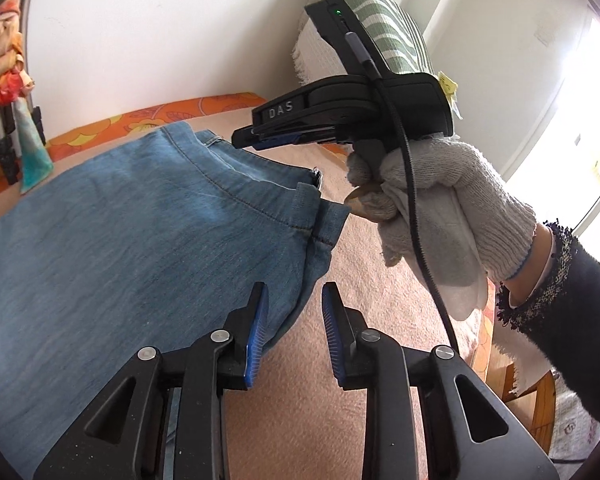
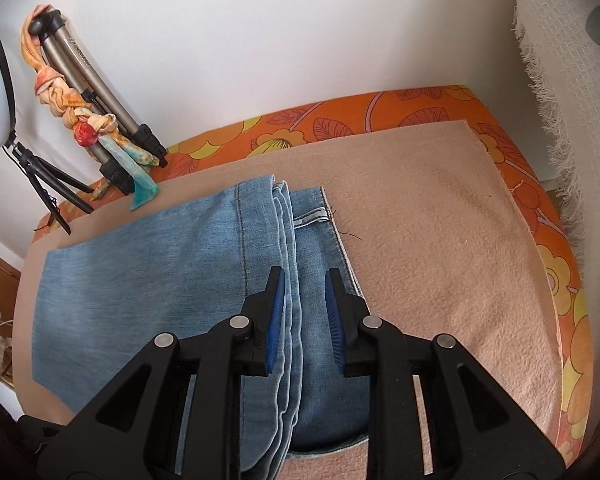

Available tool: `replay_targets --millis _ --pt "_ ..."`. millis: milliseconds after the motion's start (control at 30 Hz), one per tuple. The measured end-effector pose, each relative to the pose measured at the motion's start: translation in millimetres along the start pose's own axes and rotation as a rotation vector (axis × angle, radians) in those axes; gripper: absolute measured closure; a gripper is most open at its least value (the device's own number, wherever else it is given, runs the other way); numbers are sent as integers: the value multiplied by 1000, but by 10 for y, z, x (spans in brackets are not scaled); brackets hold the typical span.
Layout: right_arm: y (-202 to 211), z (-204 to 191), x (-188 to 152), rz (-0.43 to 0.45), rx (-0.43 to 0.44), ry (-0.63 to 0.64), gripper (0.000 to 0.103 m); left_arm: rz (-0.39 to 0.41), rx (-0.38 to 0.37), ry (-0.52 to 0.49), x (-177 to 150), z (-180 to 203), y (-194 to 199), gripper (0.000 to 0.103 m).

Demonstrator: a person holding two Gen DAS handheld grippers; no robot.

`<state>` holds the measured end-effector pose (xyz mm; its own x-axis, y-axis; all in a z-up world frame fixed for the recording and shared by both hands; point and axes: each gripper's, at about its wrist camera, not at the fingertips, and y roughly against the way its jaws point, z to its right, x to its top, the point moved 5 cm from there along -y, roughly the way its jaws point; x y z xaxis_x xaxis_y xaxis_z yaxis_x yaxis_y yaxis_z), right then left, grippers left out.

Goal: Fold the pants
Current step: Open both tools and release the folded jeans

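Two views, and each gives me something the other lacks. From my left wrist I see my right claw (image 1: 252,142) from the side, held in my gloved right hand (image 1: 432,204) above the waistband corner of the pants (image 1: 132,232); from this angle I cannot tell how far its jaws stand apart. My right wrist settles it — the right claw (image 2: 302,304) is parted, gripping nothing, hovering over the stacked folded edges. My left claw (image 1: 294,328) is parted too and empty, at the pants' near edge. The pants (image 2: 140,288) lie folded flat on the pink blanket (image 2: 440,248) — their long axis runs away from the right camera, waistband end farthest. A tripod (image 2: 96,92) stands by the wall.
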<state>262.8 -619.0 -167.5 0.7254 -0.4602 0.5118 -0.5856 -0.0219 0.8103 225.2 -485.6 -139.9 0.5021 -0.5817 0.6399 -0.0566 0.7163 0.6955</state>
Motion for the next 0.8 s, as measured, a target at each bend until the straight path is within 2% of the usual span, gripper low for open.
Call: replay_targets --millis 67,233,333,433,533,633,700,800 --pt "70 -75 -54 6 11 14 81 11 9 -3 -27 -8 127 60" --pt "125 -290 -201 -11 1 70 81 39 47 -13 -108 -91 454 58" --pt "123 -429 -331 -36 32 97 81 57 71 5 -172 -185 638 47" --pt "63 -535 -496 -78 32 128 79 66 102 25 -270 -310 829 46" --pt "8 -569 -615 -98 -10 150 75 87 137 56 -374 -449 1062 46" --pt "38 -564 -655 -95 -27 142 75 121 184 96 -501 -600 1379 45" --pt "99 -581 -651 -87 -39 136 74 141 223 130 -591 -734 1587 41" --pt "232 -669 -629 -63 -58 146 69 149 279 186 -725 -1013 1766 41"
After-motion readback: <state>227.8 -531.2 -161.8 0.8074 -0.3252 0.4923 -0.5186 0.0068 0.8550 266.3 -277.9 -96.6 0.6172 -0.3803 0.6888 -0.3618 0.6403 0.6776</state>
